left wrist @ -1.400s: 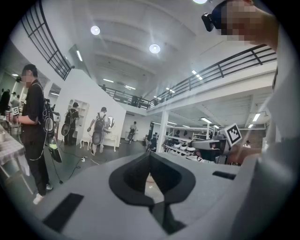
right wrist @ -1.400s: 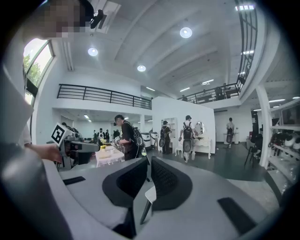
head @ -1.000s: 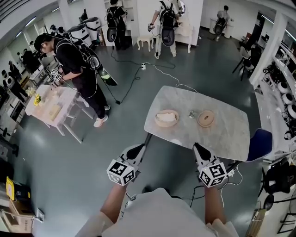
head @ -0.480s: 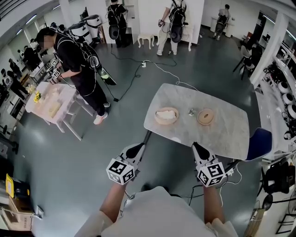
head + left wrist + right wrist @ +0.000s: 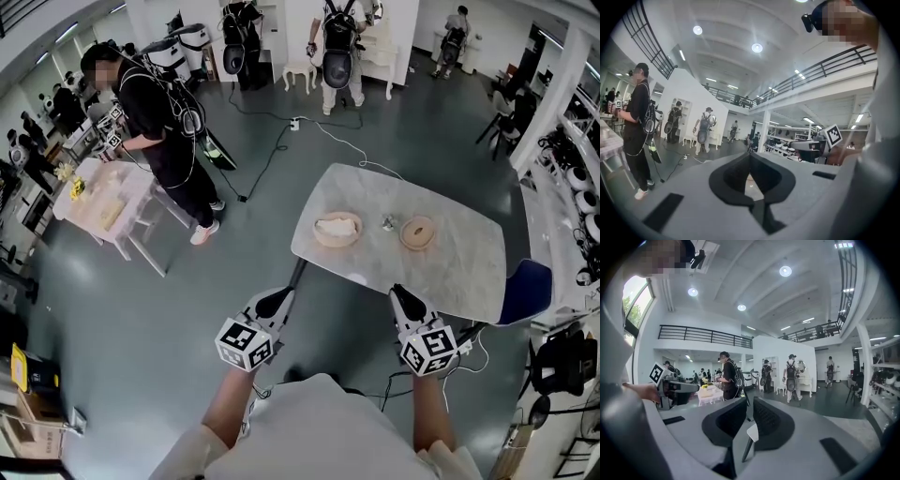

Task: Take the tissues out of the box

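Note:
On the marble table (image 5: 450, 272) stands a round wooden tissue box (image 5: 337, 231) with white tissue showing at its top. Beside it lie a small metal thing (image 5: 387, 224) and a round wooden dish (image 5: 417, 233). My left gripper (image 5: 281, 296) hovers short of the table's near left corner; its fingertips meet, with nothing between them (image 5: 750, 154). My right gripper (image 5: 401, 294) hangs over the table's near edge. Its jaws have just been opening a little, and a narrow slit with nothing in it shows between the pads (image 5: 749, 404). Both grippers are well short of the box.
A person in black (image 5: 155, 122) works at a white side table (image 5: 103, 211) on the left. A blue chair (image 5: 525, 286) stands at the table's right end. Cables (image 5: 272, 159) run over the grey floor. More people (image 5: 337, 52) stand by the far wall.
Both grippers keep their places. The head view has shifted slightly, and the people at the far wall have moved about.

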{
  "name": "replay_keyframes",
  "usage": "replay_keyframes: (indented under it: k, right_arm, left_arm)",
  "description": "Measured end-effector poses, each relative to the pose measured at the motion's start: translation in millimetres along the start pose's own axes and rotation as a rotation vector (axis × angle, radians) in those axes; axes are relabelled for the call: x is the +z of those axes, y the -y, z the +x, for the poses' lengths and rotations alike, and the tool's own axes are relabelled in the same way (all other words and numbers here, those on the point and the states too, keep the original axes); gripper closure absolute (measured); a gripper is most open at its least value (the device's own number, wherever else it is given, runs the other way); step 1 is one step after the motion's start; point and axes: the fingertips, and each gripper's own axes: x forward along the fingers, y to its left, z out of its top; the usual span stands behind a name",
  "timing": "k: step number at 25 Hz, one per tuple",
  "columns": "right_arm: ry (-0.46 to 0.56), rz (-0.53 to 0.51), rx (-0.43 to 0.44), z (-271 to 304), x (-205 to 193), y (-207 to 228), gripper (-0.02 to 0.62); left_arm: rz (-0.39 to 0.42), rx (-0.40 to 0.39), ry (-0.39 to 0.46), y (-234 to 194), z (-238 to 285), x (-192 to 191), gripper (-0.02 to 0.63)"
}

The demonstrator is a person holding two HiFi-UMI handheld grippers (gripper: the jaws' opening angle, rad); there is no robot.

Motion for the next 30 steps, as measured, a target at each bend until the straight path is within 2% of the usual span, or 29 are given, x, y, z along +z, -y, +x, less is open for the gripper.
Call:
replay_keyframes:
  k: [5,21,30]
  right_arm:
    - [-0.004,0.004,0.017,-1.9,-0.3,3.4,0.503]
    - [-0.033,0.029,0.089,-6.6,-25.4,28.2,0.5]
    - [-0.056,0.043,0.112,4.5,-30.4,41.4,0.5]
  left_arm:
    - [-0.004,0.008,-0.003,5.4,1.6,-0.9,0.597]
    - [-0.021,0.063,-0.021,32.0,18.8,-20.2,0.597]
    - [-0.031,0.084,-0.029,29.9,30.3,-20.7,0.597]
